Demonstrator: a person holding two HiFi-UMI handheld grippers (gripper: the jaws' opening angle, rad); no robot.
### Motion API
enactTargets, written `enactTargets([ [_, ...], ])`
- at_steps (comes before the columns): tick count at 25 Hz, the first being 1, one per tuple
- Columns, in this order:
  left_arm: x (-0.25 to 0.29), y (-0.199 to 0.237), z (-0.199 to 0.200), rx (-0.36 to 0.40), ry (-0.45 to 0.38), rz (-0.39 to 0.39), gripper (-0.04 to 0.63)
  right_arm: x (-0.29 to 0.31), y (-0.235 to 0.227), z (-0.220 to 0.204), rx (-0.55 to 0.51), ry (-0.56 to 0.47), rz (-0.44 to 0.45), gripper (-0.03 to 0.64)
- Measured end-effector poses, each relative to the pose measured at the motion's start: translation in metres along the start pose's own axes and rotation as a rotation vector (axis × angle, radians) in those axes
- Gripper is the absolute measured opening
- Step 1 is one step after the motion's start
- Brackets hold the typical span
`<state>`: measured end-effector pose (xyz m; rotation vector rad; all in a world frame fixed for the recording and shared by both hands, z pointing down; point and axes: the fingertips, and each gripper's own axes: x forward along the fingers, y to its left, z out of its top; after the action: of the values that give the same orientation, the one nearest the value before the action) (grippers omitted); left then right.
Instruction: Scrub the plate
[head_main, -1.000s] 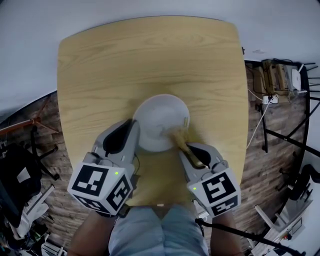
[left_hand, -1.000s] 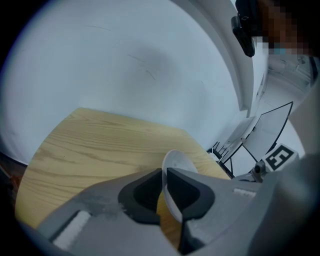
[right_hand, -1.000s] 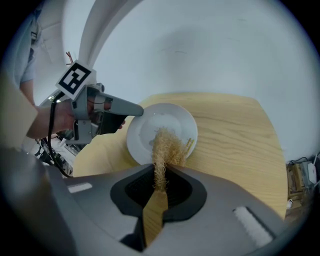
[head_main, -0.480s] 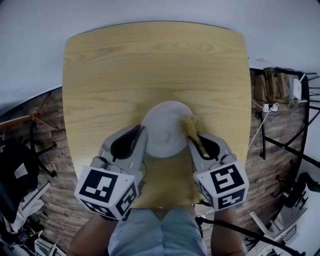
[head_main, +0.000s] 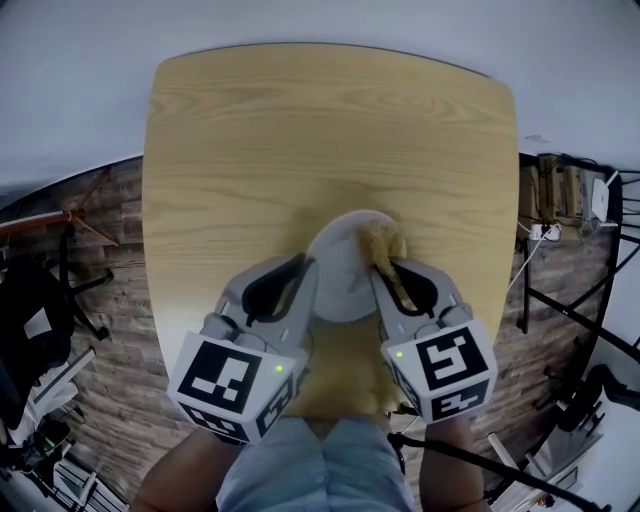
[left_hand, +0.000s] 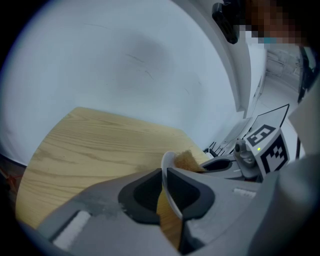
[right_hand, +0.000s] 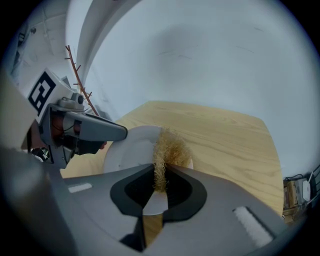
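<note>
A white plate (head_main: 345, 270) lies on the wooden table (head_main: 300, 140), near its front edge. My left gripper (head_main: 308, 290) is shut on the plate's left rim (left_hand: 166, 176). My right gripper (head_main: 392, 272) is shut on a tan fibrous scrubber (head_main: 381, 243), whose tuft rests on the plate's right part. In the right gripper view the scrubber (right_hand: 167, 150) sticks out of the jaws over the plate (right_hand: 132, 150), with the left gripper's finger (right_hand: 95, 131) at the plate's far edge.
Wood floor shows on both sides of the table. Dark stands and cables (head_main: 560, 260) are at the right, a chair and clutter (head_main: 40, 330) at the left. The person's knees (head_main: 300, 465) are at the table's front edge.
The plate and both grippers sit further right in the view. The scrubber has moved from the plate's lower right up to its upper right part.
</note>
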<state>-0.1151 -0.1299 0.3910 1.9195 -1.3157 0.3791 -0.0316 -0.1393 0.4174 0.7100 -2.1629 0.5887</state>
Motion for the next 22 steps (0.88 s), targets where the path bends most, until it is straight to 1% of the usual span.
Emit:
enactTargets([
  [6,-0.003,0.004,0.000,0.002,-0.007,-0.001,0.054,0.005,0.023,0.012,-0.038,-0.012,0.044,0.040],
  [11,-0.005,0.008,-0.002,-0.003,-0.003,0.010,0.054,0.007,0.048,0.015,-0.067,-0.024,0.112,0.040],
  [18,-0.003,0.007,-0.001,-0.009,-0.005,0.020,0.054,0.004,0.071,0.005,-0.067,-0.024,0.194,0.040],
  [22,-0.002,0.008,-0.002,-0.007,-0.004,0.027,0.054,0.001,0.078,-0.009,-0.056,0.005,0.238,0.040],
])
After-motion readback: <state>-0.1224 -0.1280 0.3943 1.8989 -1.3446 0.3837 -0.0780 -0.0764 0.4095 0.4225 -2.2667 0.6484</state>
